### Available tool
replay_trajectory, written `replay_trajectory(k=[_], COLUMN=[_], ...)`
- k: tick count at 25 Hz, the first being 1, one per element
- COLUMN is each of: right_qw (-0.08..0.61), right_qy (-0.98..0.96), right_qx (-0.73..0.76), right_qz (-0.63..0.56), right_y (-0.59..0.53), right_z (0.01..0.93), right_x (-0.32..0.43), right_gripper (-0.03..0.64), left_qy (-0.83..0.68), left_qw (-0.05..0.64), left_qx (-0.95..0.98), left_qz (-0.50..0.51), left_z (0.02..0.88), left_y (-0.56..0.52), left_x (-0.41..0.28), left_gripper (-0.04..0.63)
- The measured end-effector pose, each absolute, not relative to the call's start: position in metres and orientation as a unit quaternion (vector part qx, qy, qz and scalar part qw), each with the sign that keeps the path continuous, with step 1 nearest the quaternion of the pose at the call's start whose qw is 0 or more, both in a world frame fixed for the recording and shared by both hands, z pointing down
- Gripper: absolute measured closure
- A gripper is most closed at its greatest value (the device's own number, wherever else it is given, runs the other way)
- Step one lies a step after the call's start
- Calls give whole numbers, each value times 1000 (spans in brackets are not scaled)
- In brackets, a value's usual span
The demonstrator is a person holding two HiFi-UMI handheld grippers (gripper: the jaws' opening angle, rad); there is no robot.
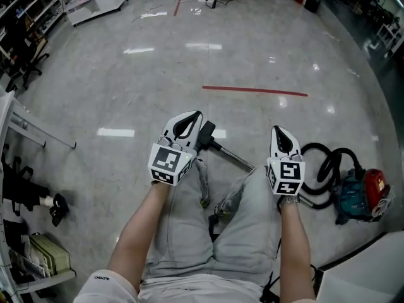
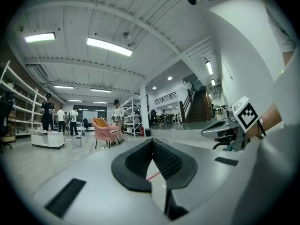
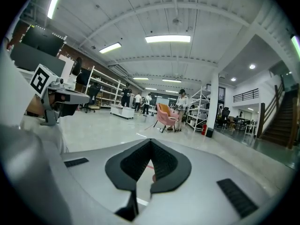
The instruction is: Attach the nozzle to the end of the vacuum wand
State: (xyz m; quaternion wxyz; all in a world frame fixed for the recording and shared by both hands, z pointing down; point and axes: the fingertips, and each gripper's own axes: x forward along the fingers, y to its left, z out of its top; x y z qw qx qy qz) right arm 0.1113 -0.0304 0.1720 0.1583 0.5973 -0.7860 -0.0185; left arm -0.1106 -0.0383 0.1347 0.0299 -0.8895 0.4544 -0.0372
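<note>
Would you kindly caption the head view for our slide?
White left gripper and right gripper, fingers shut and empty, with a metal vacuum wand on the floor between them; teal-and-red canister vacuum at right.

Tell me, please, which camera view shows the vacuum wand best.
The head view: the vacuum wand lies on the floor between the left gripper and the right gripper. Neither gripper view shows it; both look level, far across the floor.

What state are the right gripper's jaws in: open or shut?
Shut: on the right gripper, the black pads meet at their tips, with nothing between them.
</note>
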Motion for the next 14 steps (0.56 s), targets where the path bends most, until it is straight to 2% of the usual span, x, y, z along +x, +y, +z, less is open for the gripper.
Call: replay_trajectory(k=[14], right_qw=[177], right_qy=[-784], right_qx=[594], right_qz=[-35], right_y=[-27], right_z=[171], right_x=[101], right_gripper=[614], left_qy=[454], left_qw=[33], left_qx=[-890], left_qz=[-36], left_z=[133], left_y=[-34], left_x=[-113], left_gripper=[584])
